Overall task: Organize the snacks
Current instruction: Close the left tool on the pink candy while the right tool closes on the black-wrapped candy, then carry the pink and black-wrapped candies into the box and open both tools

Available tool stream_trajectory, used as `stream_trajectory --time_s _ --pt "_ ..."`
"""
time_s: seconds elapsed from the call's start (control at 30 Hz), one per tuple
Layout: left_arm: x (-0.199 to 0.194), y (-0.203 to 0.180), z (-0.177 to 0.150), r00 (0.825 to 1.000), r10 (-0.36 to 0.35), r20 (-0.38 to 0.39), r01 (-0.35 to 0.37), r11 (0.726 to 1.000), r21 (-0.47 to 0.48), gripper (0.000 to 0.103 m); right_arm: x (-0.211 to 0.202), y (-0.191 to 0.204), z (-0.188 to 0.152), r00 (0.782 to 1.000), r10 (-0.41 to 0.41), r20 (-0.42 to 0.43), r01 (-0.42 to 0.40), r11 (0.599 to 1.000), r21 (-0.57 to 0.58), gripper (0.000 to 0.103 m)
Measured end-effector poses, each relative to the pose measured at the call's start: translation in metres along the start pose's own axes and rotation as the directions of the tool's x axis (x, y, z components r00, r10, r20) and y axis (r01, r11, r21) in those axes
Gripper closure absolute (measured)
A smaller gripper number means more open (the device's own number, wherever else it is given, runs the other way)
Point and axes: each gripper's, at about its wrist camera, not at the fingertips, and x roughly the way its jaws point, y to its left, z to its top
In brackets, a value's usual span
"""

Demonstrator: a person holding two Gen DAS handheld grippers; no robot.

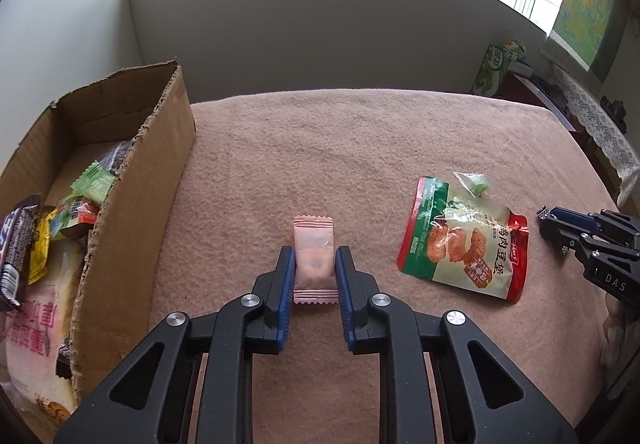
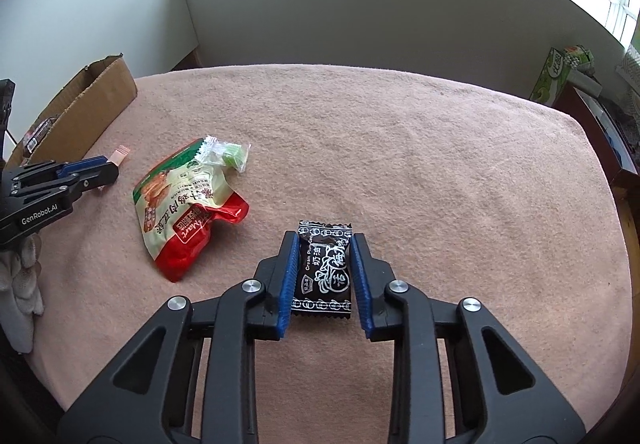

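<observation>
My left gripper (image 1: 315, 256) is shut on a small pink candy packet (image 1: 313, 240) that lies on the pink tablecloth, just right of a cardboard box (image 1: 132, 212) holding several snack packs. My right gripper (image 2: 325, 240) is shut on a black cream-plum candy packet (image 2: 325, 272), also resting on the cloth. Between the two lies a large green, red and cream snack pouch (image 2: 188, 204) with a small clear-wrapped green candy (image 2: 230, 156) at its far end. In the right wrist view, the left gripper (image 2: 108, 168) shows at the left edge beside the box (image 2: 96, 104).
The cloth-covered table (image 1: 360, 148) ends at a white wall behind. A green carton (image 1: 494, 70) and a lace-covered cabinet (image 1: 592, 120) stand off the far right corner. A gloved hand (image 2: 24, 276) shows under the left gripper.
</observation>
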Motion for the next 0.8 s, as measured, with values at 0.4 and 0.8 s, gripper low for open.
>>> stream_trajectory --time_s 0.4,0.8 --pt "-0.043 -0.003 0.0 0.995 -0.025 0.094 0.027 0.999 -0.024 0.085 -0.041 0.024 0.025 0.99 0.073 0.123 -0.074 0.997 0.005 0.076" --pt "-0.102 0.029 0.01 0.969 -0.024 0.245 0.05 0.994 -0.099 0.085 -0.052 0.109 0.087 0.944 0.26 0.202 -0.262 0.965 -0.019 0.076"
